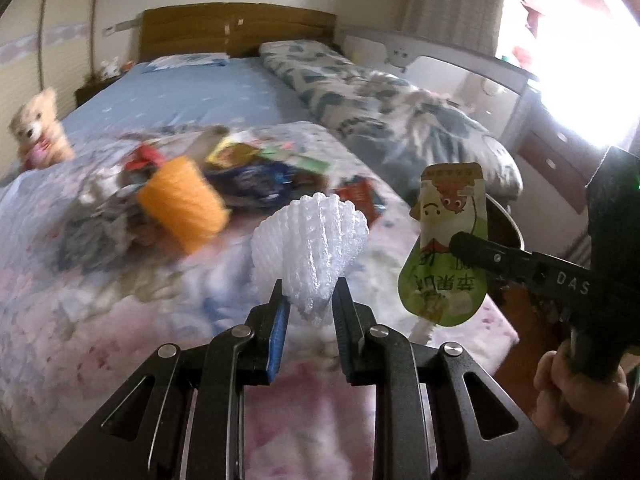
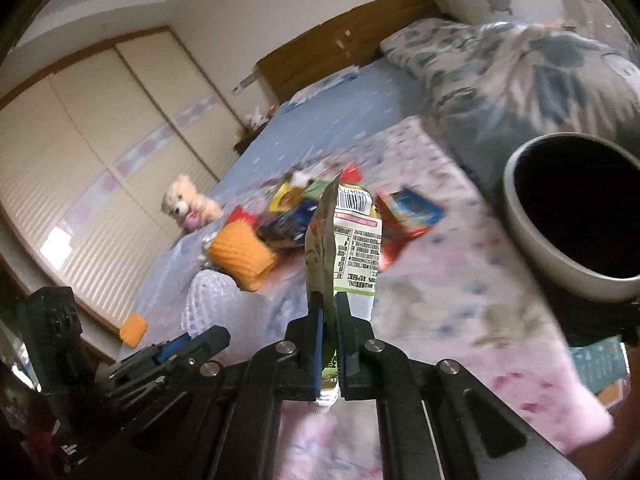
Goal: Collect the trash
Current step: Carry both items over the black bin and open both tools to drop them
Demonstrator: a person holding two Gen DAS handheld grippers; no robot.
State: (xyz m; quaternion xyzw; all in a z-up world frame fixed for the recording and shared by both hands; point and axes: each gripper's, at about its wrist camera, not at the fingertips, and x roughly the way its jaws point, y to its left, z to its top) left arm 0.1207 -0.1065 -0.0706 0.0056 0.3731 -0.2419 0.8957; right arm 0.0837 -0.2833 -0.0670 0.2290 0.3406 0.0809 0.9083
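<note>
My left gripper [image 1: 310, 304] pinches a white, ribbed foam fruit net [image 1: 310, 248] above the floral quilt [image 1: 100, 320]. My right gripper [image 2: 329, 312] clamps a flat, glossy green drink pouch [image 2: 344, 248] near the round grey bin [image 2: 532, 236].

White foam net [image 1: 310, 248] ribbed; pouch [image 1: 446, 248] glossy; headboard [image 1: 236, 30] wood.

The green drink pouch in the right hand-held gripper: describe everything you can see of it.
The green drink pouch is a flat, crinkled foil-plastic sachet, green and cream with a cartoon face on one side, a barcode and printed table on the other. It stands upside down, white spout at the bottom, pinched by the right hand-held gripper, lifted off the bed.
</note>
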